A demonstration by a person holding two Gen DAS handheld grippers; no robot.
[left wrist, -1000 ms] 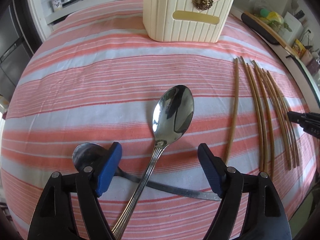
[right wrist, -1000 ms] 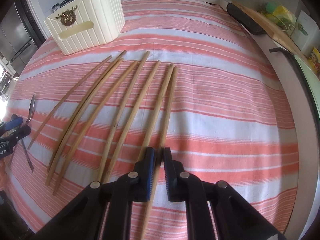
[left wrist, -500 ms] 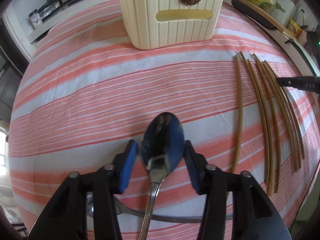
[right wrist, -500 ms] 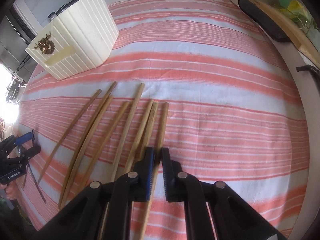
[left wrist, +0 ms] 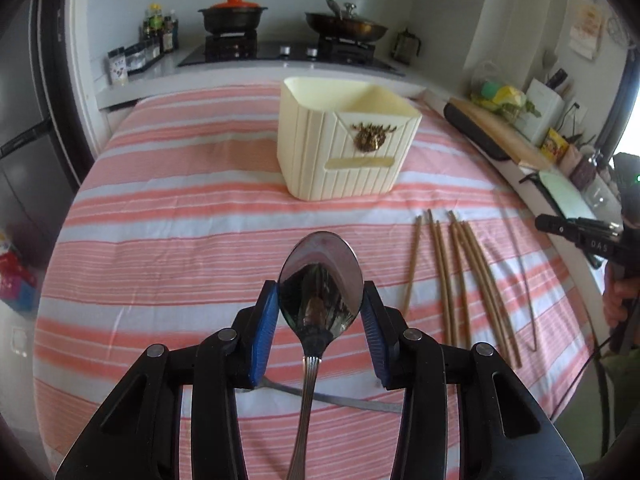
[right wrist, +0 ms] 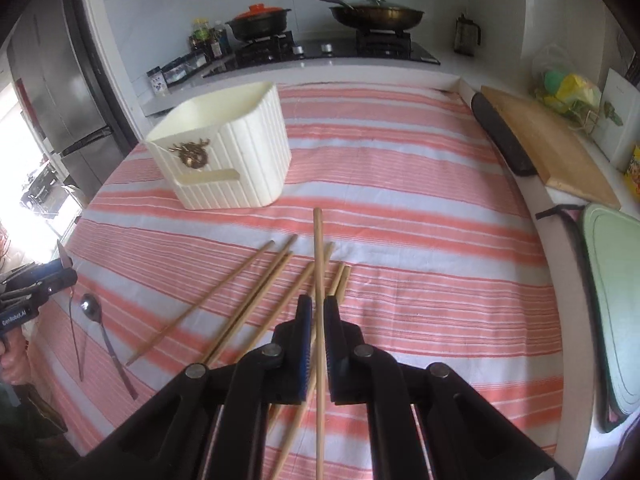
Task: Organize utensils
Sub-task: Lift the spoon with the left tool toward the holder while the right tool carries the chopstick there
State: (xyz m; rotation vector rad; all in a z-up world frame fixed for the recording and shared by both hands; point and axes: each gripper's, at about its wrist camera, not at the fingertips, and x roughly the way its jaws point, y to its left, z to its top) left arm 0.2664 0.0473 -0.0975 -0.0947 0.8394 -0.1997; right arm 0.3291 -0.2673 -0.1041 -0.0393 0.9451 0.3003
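Left black two-finger gripper with blue pads: jaws lately closing, now clamped on a shiny steel spoon's bowl, tilted downward, lifted.
Right black two-finger gripper with blue pads: jaws pinched on one slender wooden chopstick, tilted downward.

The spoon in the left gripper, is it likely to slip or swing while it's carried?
Probably a bit. The spoon is polished metal, pinched only across its bowl by the left gripper, so it may slide. Its long handle hangs unsupported, so it could pivot.
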